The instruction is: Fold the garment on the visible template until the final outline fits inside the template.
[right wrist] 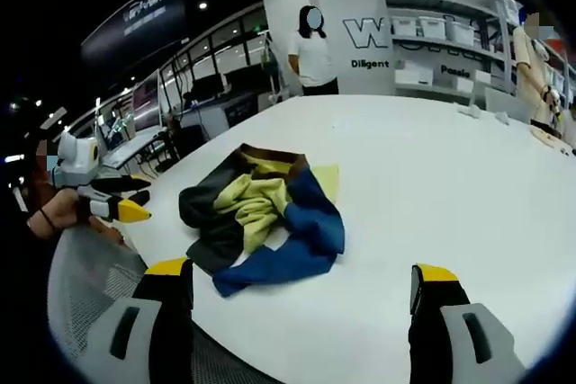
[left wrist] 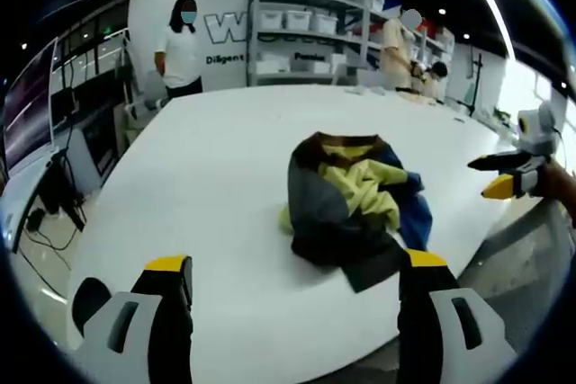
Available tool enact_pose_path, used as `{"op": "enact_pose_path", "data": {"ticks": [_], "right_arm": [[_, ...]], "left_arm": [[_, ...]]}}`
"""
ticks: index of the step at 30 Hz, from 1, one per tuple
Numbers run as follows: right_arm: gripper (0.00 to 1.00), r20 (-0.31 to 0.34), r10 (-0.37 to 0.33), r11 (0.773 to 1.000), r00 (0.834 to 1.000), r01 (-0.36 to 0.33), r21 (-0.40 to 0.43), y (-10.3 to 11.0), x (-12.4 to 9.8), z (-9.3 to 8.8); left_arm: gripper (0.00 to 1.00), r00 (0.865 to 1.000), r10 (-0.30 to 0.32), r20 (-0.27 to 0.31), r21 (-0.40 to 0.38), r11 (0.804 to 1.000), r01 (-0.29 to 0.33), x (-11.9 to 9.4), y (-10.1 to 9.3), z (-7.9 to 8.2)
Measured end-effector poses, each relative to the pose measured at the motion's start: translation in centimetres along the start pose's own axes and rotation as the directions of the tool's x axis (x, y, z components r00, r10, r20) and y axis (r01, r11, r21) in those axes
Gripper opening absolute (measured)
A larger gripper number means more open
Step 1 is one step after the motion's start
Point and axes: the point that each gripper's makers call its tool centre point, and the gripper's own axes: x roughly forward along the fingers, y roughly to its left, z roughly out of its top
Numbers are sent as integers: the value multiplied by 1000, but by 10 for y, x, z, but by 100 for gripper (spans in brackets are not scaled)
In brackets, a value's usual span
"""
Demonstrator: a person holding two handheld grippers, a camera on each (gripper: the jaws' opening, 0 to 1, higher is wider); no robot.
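Garment: the garment (left wrist: 355, 213) lies crumpled near the worktop's (left wrist: 216, 186) front edge, dark, yellow and blue panels bunched up, nothing folded yet.
Template: can't make one out under the cloth.
Left tool: the left tool (left wrist: 297, 276) hovers short of the heap, jaws spread wide, holding nothing; looks like lining up a grab.
Right tool: the right tool (right wrist: 301, 283) likewise gaping and empty, approaching from the other side.
Containers: bins (left wrist: 297, 20) on the far shelving (left wrist: 315, 38), contents unreadable.
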Motion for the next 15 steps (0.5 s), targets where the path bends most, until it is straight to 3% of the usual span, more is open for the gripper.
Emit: {"op": "enact_pose_path", "data": {"ticks": [15], "right_arm": [[99, -20, 12, 1000, 1000, -12, -10, 3, 1, -3]], "left_arm": [[93, 1000, 1, -7, 9, 1000, -1, 0, -1, -1]]}}
